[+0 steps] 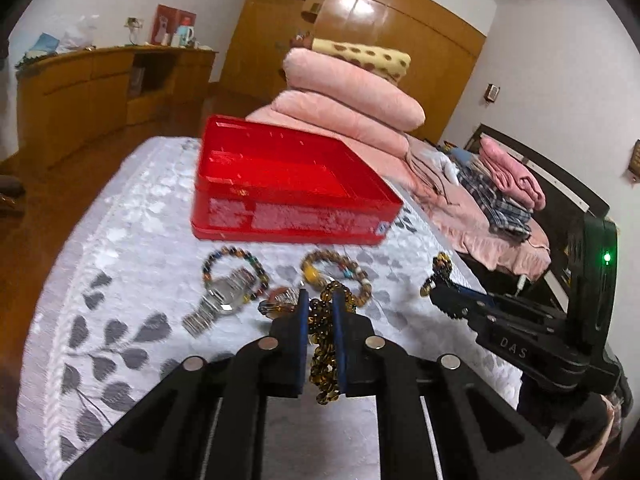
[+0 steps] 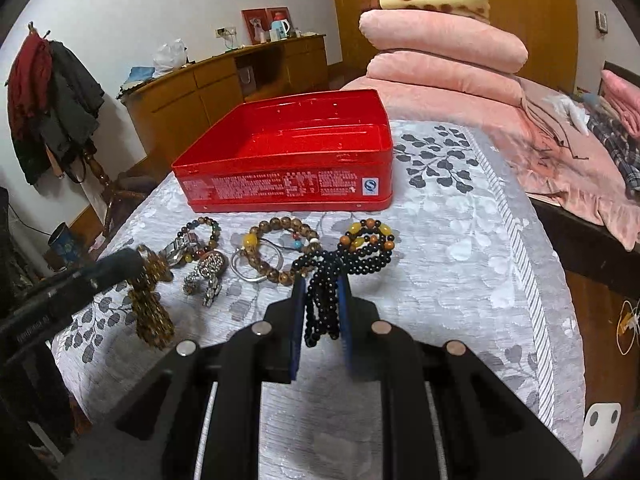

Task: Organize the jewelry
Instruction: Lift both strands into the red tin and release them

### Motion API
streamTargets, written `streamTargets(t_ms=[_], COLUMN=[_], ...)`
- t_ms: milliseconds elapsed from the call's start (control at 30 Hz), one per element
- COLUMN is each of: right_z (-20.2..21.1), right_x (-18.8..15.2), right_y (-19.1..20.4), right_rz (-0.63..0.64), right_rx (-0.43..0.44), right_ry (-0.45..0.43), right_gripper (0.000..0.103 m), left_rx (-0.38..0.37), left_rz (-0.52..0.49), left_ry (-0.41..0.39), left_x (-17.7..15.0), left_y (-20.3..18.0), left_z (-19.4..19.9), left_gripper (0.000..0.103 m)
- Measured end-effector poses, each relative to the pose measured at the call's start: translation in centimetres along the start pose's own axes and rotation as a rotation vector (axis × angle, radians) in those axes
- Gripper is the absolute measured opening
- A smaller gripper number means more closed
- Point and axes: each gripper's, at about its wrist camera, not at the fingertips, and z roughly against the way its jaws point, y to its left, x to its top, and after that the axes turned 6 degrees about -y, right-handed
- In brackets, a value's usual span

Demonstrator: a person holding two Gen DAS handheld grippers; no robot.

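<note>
Left gripper jaws pinch an amber strand; right gripper jaws pinch a black strand. Both strands look limp and light, drooping below the jaws; a mid-strand hold seems best.

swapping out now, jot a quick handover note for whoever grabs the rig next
Left gripper: shut on the amber bead strand.
Right gripper: shut on the black bead strand; its far end still lies on the cloth.
Red tin: open, nothing seen inside.
On the cloth in front of it: watch, multicoloured bracelet, brown bracelet, silver ring.
Done: two strands gripped. Left: everything into the tin.
</note>
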Motion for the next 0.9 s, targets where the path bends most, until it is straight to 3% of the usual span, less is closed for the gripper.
streamTargets(t_ms=[333, 600, 900], right_z=[-0.5, -1.6, -5.6], right_x=[3.3, 7.8, 12.3], right_y=[0.3, 0.8, 1.1], right_rz=[0.019, 0.041, 0.075], right_rx=[0.011, 0.032, 0.037], right_ry=[-0.056, -0.116, -0.12], right_gripper=[0.015, 0.015, 0.015], left_rx=[0.011, 0.012, 0.055], left_rz=[-0.009, -0.023, -0.041], left_ry=[-0.067, -0.139, -0.176], left_x=[3.4, 8.1, 11.9], left_y=[0.3, 0.2, 1.0], left_z=[-0.7, -2.2, -5.8], left_gripper=[0.012, 0.012, 0.012])
